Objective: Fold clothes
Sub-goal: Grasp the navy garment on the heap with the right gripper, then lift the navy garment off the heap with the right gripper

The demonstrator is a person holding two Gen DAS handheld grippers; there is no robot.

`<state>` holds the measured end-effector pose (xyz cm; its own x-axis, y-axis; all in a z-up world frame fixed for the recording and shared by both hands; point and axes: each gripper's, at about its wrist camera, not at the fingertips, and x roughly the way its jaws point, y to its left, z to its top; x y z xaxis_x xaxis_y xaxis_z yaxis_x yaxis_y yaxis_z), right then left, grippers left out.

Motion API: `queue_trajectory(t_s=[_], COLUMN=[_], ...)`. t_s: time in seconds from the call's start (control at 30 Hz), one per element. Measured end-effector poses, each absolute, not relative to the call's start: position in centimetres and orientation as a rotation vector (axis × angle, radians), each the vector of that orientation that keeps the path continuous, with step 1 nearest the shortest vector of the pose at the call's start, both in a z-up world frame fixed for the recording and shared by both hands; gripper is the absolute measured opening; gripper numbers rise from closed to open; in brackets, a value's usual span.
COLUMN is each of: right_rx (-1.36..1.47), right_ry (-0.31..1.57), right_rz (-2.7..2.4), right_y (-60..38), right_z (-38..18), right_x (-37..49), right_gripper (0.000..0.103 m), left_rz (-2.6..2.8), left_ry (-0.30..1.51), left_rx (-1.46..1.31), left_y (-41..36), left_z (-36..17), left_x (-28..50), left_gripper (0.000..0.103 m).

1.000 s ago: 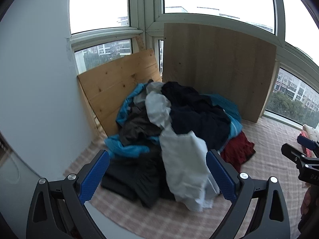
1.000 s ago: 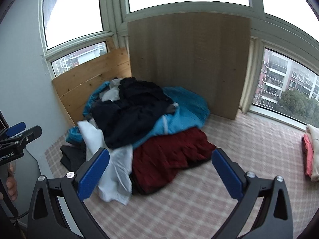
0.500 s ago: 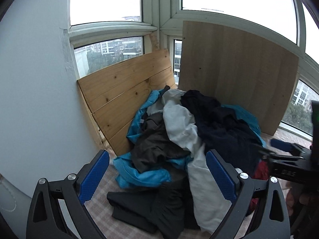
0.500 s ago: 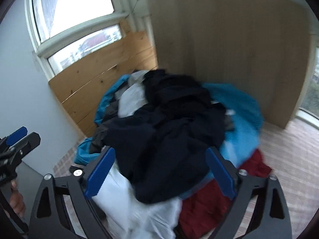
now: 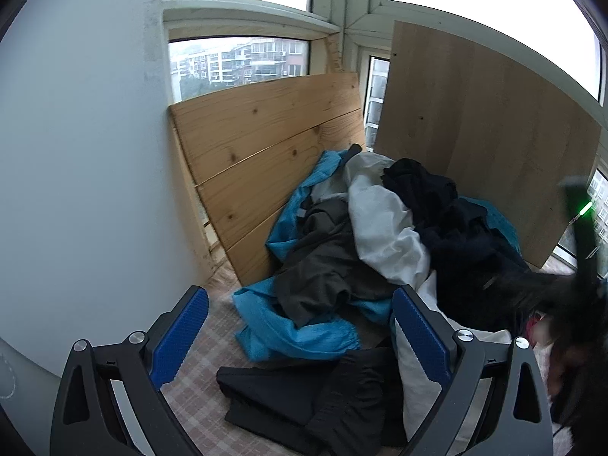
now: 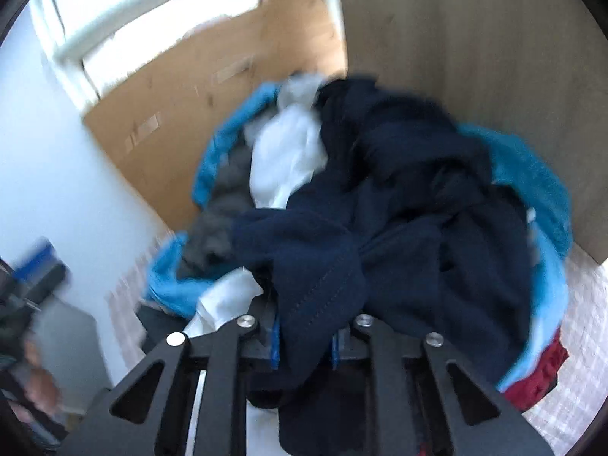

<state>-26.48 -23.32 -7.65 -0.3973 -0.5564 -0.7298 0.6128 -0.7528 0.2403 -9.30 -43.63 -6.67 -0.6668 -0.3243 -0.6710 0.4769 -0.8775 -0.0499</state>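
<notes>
the right gripper (image 6: 304,345) has its jaws pinched on a fold of the navy garment (image 6: 380,235), which lies on top of the clothes pile (image 5: 364,250) heaped against the wooden boards (image 5: 266,159) on the checked mat (image 5: 197,376). the left gripper (image 5: 300,338) hangs before the pile, jaws spread wide, holding nothing.

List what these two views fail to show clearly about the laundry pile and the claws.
- Right claw: pads buried in the navy garment; right wrist view motion-blurred.
- Red garment: mostly under the pile, type unclear.
- Black garment: left wrist view, partly hidden by the left claw.
</notes>
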Motion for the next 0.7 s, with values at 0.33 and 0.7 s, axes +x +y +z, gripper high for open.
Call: queue_trajectory(t_s=[0.33,0.7], right_rx=[0.659,0.69], right_ry=[-0.088,-0.238], right_rz=[-2.409,-2.916], right_y=[-7.5,20.7], right_z=[10.8,12.4], right_x=[-20.2,-4.7], right_gripper=[0.014,0.005], left_rz=[-2.601,-2.823], left_ry=[0.275,0.111], left_rx=[0.897,0.912], left_y=[-40.9,-28.8], left_z=[-3.9,-1.2], left_x=[-7.9,-8.0], left_gripper=[0.098,0.098])
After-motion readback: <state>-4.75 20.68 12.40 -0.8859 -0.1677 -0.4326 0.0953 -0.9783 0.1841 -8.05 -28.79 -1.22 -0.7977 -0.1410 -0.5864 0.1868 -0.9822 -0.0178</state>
